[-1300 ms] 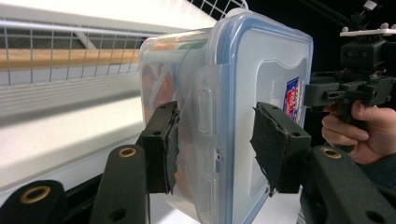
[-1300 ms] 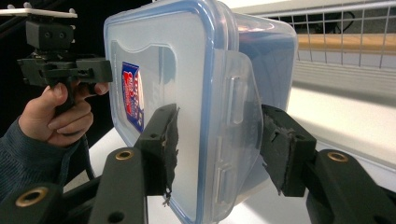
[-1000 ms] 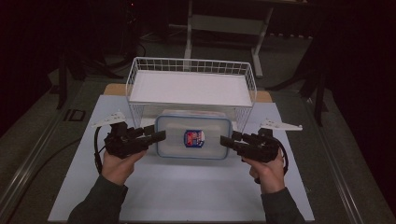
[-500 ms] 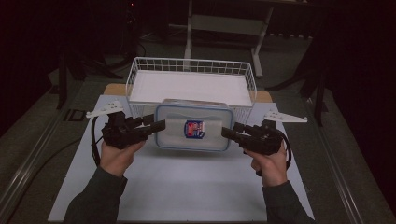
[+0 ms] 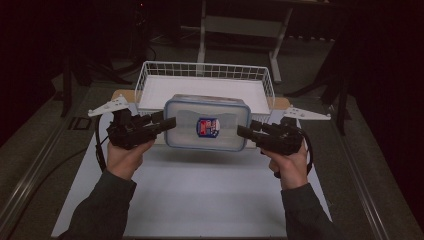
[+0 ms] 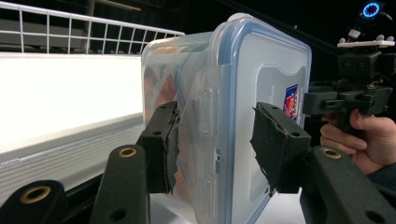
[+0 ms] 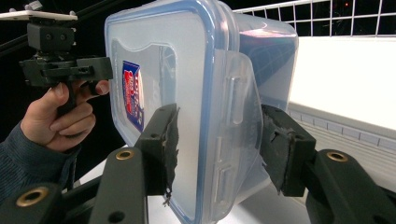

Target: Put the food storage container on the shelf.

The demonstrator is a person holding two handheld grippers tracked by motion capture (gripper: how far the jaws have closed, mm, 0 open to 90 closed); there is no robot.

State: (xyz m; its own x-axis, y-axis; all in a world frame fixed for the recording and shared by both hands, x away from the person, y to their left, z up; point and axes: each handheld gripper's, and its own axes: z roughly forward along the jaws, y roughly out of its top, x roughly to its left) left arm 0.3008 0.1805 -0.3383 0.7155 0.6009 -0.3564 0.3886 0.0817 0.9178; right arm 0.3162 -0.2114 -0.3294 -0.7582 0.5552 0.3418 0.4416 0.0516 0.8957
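Observation:
A clear plastic container [image 5: 220, 112] with a blue-rimmed lid and a red and blue label hangs in the air, over the front wall of the white wire basket [image 5: 205, 66]. My left gripper [image 5: 169, 123] is shut on its left end and my right gripper [image 5: 243, 132] on its right end. In the left gripper view the container [image 6: 261, 70] stands on edge between the pads [image 6: 164, 140] of my left gripper [image 6: 217, 140], at its side clasp. In the right gripper view my right gripper [image 7: 219, 144] clamps the container [image 7: 177, 70] the same way, lid on the left.
The basket has a white floor and stands at the back of the white mat [image 5: 200, 195]. A wooden board [image 5: 122, 94] shows under the basket's corners. Dark table frames and cables lie beyond. Each gripper view shows the other hand and gripper farther off.
Both grippers have lifted the container off the mat and carried it up and away from the person, from just in front of the basket to over its front wall.

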